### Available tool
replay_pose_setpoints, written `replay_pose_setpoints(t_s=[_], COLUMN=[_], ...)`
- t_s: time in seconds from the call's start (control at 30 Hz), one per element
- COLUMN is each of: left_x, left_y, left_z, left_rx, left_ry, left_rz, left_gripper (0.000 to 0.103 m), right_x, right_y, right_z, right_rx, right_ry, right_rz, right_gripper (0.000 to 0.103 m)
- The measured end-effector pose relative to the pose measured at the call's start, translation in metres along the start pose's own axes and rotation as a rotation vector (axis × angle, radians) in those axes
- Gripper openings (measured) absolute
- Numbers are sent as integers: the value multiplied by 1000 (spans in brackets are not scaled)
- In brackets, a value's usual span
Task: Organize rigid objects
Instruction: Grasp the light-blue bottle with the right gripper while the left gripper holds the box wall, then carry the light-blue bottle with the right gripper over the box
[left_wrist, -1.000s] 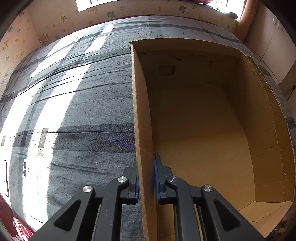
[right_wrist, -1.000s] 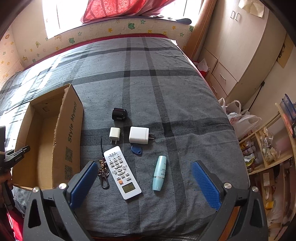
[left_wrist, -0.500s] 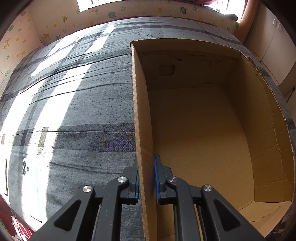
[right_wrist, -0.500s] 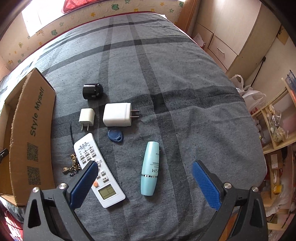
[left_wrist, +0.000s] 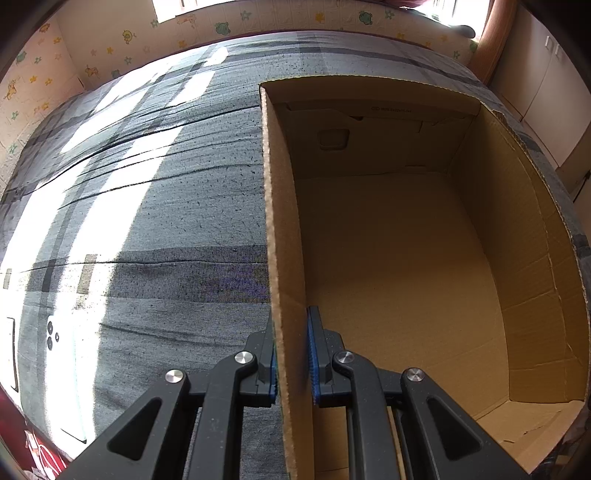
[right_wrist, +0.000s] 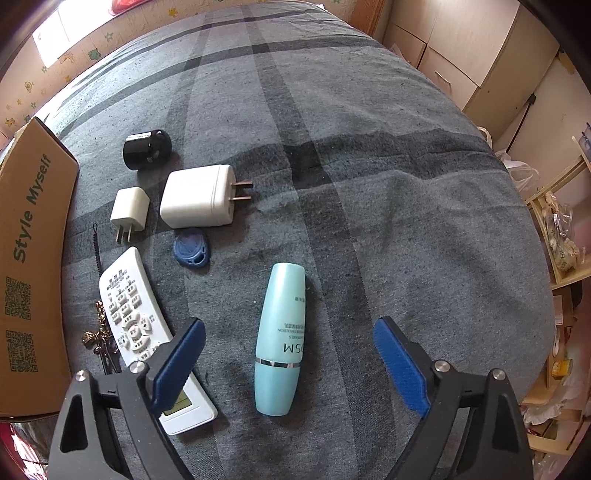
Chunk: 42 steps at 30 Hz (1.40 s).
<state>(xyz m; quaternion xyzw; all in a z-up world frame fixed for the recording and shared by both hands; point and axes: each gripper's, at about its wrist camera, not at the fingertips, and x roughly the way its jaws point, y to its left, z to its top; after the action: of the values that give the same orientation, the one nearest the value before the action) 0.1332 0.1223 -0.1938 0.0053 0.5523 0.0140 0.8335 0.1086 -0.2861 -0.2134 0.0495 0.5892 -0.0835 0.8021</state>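
Observation:
My left gripper (left_wrist: 291, 350) is shut on the left wall of an open, empty cardboard box (left_wrist: 284, 221) on the bed. The box (right_wrist: 33, 258) also shows at the left of the right wrist view. My right gripper (right_wrist: 288, 354) is open and low over a light blue bottle (right_wrist: 280, 339) that lies between its fingers. To the left lie a white remote (right_wrist: 136, 325), a blue key fob (right_wrist: 192, 247), a large white charger (right_wrist: 199, 195), a small white charger (right_wrist: 129, 208), a black cylinder (right_wrist: 147, 147) and a brass keychain (right_wrist: 98, 336).
The objects lie on a grey plaid bedspread (right_wrist: 332, 147). A white device (left_wrist: 62, 369) lies on the bed left of the box. Cupboards (right_wrist: 480, 55) and a cluttered shelf (right_wrist: 561, 240) stand beyond the bed's right edge.
My right gripper has moved forward and down toward the blue bottle, which now lies between its open fingers. The left gripper and the box have not moved.

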Motion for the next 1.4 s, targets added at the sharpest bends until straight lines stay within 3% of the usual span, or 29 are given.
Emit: replay_pose_setpoints(t_s=[0.17, 0.2, 0.23, 0.27, 0.3, 0.57, 1.4], left_x=[2, 2, 2, 2, 2, 4, 6], left_y=[0, 0, 0, 1, 1, 1, -6], left_z=[1, 1, 1, 1, 0, 0, 2], left_rx=[-2, -2, -3, -5, -7, -1, 16], left_ry=[7, 7, 8, 9, 9, 11, 23], left_rz=[-4, -5, -6, -7, -9, -4, 13], left_gripper=[13, 13, 13, 13, 13, 13, 13], right_x=[8, 9, 11, 13, 14, 12, -73], right_y=[3, 5, 5, 4, 3, 0, 35], right_z=[-1, -2, -3, -4, -4, -8, 7], right_rx=[-25, -36, -41, -32, -18, -29, -110], right_ry=[31, 44, 60, 76, 82, 62, -18], right_rz=[8, 2, -2, 11, 24, 39, 37], right_gripper=[78, 64, 40, 30, 27, 27, 27])
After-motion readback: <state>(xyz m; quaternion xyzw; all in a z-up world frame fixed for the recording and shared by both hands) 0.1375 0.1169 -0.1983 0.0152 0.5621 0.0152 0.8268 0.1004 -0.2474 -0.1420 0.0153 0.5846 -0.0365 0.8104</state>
